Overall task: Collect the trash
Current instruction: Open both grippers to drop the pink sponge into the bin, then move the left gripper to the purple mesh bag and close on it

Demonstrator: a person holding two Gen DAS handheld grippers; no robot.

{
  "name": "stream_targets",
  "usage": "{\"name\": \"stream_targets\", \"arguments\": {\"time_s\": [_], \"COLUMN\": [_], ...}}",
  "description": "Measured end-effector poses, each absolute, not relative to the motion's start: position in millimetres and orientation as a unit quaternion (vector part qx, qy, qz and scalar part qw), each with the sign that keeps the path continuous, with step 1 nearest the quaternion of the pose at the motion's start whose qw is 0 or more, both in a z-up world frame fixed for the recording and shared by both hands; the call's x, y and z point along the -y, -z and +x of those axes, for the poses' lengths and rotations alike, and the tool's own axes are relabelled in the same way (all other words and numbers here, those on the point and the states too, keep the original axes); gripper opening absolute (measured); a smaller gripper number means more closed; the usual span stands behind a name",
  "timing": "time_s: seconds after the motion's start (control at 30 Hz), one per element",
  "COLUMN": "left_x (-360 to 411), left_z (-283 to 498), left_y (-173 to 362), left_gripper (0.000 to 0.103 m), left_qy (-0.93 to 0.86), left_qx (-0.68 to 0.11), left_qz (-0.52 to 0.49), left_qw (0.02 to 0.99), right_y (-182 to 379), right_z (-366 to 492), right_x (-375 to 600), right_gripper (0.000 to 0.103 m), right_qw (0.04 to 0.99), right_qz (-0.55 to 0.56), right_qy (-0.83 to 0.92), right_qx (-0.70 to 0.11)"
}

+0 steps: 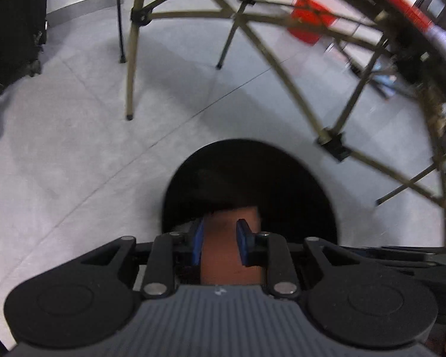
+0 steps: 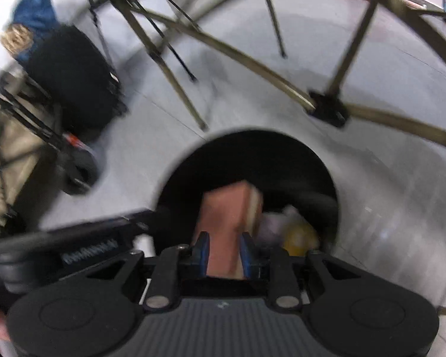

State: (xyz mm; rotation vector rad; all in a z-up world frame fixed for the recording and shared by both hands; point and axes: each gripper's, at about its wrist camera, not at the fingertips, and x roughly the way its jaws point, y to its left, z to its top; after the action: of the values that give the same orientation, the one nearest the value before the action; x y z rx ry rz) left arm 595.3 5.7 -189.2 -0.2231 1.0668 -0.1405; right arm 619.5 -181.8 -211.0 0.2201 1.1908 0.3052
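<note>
Both grippers hang over the dark round mouth of a black bin on a pale grey tiled floor, each clamped on a reddish-brown box.

The left gripper has its blue pads drawn narrowly together against the flat sides of a brown carton, a smooth, matte, rectangular block whose far end juts over the bin's opening.

The right gripper is likewise nearly closed, its blue pads pressing a second brown carton, which shows a paler, cream-coloured side face on its right edge and points down into the bin. Inside that bin, just right of the carton, lie a yellowish rounded item and a pale crumpled piece, both blurred.

Thin olive-tan metal legs of a folding frame, joined by black plastic brackets, cross the floor behind the bin. A red container stands beyond the frame.
</note>
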Motion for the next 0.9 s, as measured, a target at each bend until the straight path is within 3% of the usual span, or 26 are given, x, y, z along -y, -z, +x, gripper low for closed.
{"name": "stream_targets", "arguments": {"time_s": [0.2, 0.3, 0.53, 0.77, 0.9], "left_x": [-0.6, 2.3, 12.3, 11.3, 17.9], "left_z": [590.0, 587.4, 568.2, 544.1, 538.5], "left_y": [182.1, 173.7, 138.4, 97.4, 73.2], "left_gripper": [0.045, 0.047, 0.063, 0.074, 0.074], "left_qy": [0.064, 0.065, 0.062, 0.076, 0.096], "left_qx": [-0.492, -0.478, -0.415, -0.341, -0.309], "left_qz": [-0.046, -0.016, 0.061, 0.062, 0.033], "left_qw": [0.867, 0.876, 0.906, 0.935, 0.945], "right_y": [209.3, 204.4, 171.3, 109.7, 53.1], "right_z": [618.9, 617.4, 598.9, 564.2, 537.8], "right_x": [184.9, 180.8, 174.5, 192.4, 238.6], "right_gripper": [0.025, 0.029, 0.03, 0.031, 0.032], "right_qw": [0.809, 0.814, 0.84, 0.873, 0.919], "right_qz": [0.095, 0.082, 0.048, 0.045, 0.088], "right_qy": [-0.147, -0.153, -0.175, -0.214, -0.198], "right_qx": [-0.561, -0.554, -0.512, -0.436, -0.328]}}
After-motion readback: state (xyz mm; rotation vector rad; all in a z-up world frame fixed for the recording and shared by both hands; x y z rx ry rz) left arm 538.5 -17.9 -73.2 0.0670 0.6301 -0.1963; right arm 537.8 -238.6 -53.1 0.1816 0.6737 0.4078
